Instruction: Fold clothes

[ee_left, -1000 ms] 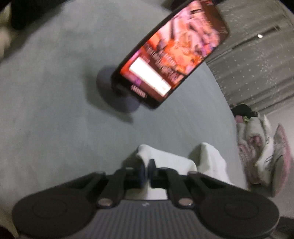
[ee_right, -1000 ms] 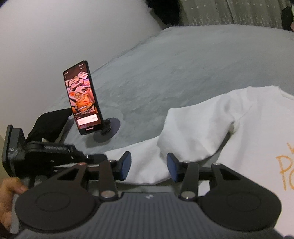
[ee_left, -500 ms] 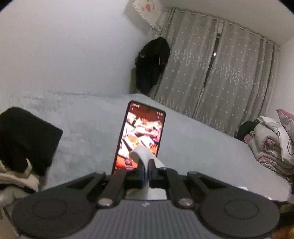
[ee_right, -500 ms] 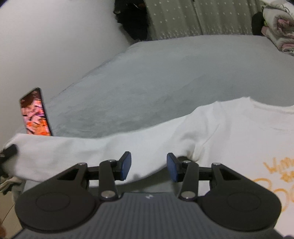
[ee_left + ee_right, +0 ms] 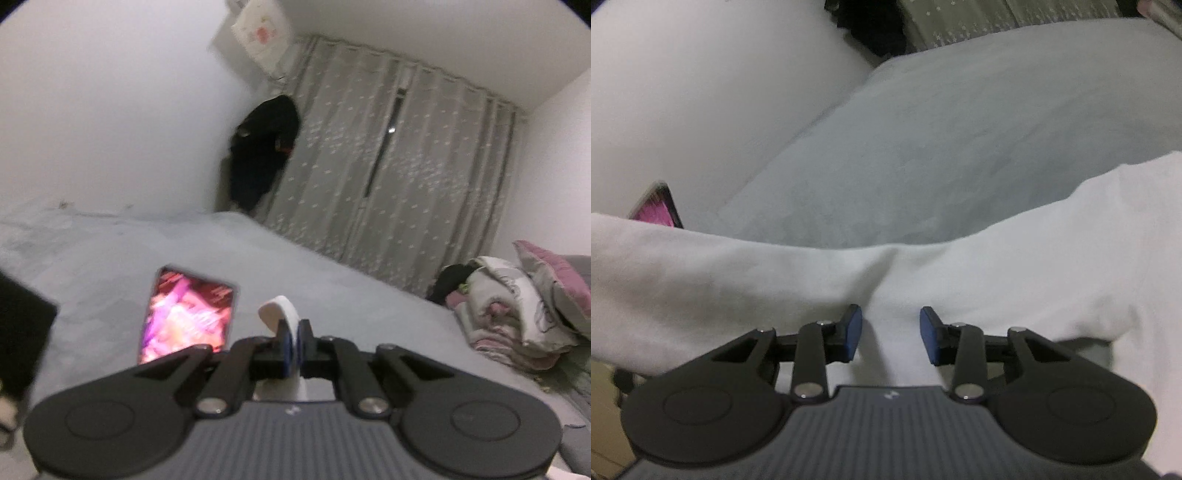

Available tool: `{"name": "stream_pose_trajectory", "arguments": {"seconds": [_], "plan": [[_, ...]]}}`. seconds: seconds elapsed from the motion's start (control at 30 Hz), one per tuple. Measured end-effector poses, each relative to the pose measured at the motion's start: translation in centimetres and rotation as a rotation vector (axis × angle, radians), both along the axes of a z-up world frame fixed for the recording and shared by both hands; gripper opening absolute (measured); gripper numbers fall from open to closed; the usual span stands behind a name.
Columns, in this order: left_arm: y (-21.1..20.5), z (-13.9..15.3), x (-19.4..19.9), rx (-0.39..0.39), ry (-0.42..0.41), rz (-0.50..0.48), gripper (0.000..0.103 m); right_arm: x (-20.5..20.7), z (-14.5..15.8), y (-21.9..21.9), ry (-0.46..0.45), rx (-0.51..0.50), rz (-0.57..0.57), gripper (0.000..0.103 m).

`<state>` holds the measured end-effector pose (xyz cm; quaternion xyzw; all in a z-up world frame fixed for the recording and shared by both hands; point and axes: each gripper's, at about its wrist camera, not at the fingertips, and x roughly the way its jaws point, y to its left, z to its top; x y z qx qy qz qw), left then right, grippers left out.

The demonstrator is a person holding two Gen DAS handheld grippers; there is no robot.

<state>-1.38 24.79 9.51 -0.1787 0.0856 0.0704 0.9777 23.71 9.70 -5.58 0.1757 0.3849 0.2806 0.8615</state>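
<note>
Left wrist view shows the left gripper (image 5: 294,341) nearly level above the bed (image 5: 332,295), fingers clamped on the cuff (image 5: 280,314) to stretch the sleeve (image 5: 720,273) out for folding. Right gripper (image 5: 891,334) tilts down over the sleeve near the shirt (image 5: 1089,258), fingers apart and closing around a ridge of cloth.

One white garment (image 5: 960,280), one lit phone (image 5: 188,317), one bed (image 5: 960,147), two claws.

Left wrist view near level across grey bed (image 5: 332,280) toward curtains (image 5: 388,177), right wrist view angled down close over white garment (image 5: 960,280), both catching lit phone (image 5: 188,317)
</note>
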Motion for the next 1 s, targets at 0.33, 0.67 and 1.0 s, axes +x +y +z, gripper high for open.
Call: {"name": "stream_pose_trajectory", "arguments": {"seconds": [0.33, 0.67, 1.0], "plan": [[-6.9, 2.6, 4.5, -0.020, -0.020, -0.171, 0.004, -1.2, 1.3, -10.4, 0.030, 0.073, -0.149, 0.052], [-13.9, 0.9, 9.9, -0.113, 0.074, -0.352, 0.004, -3.2, 1.8, -18.6, 0.053, 0.162, -0.255, 0.057], [-18.9, -4.9, 12.0, -0.183, 0.232, -0.454, 0.004, -5.4, 1.4, -25.8, 0.121, 0.350, -0.338, 0.060]]}}
